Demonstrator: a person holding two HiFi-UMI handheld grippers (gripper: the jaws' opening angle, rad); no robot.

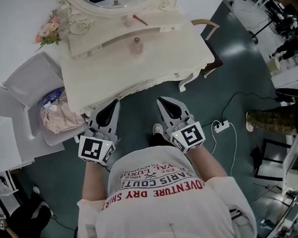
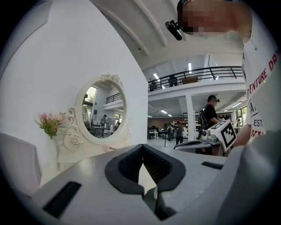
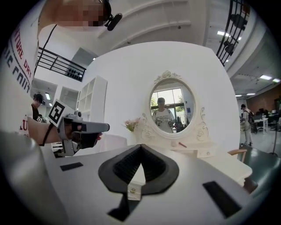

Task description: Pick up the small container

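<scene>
White printed shirt (image 1: 162,190) nearest; ahead of it the left tool (image 1: 108,113) and right tool (image 1: 171,108), both clenched tip to tip on nothing, at the front edge of the cream carved bench (image 1: 161,60). Small pale-pink round container (image 1: 136,46) stands mid-bench, well beyond both tools. Thin red stick (image 1: 140,20) and oval mirror (image 3: 170,105) lie farther back, pink flowers (image 1: 47,31) at left.

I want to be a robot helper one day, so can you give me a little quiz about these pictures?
1. True or false: the left gripper holds the small container.
2. Where are the pink flowers? A. on the floor B. beside the mirror C. in a gripper
3. Fill in: the right gripper has its jaws ___, with nothing between them.
Key: 1 false, it sits on the table; 2 B; 3 shut.
</scene>
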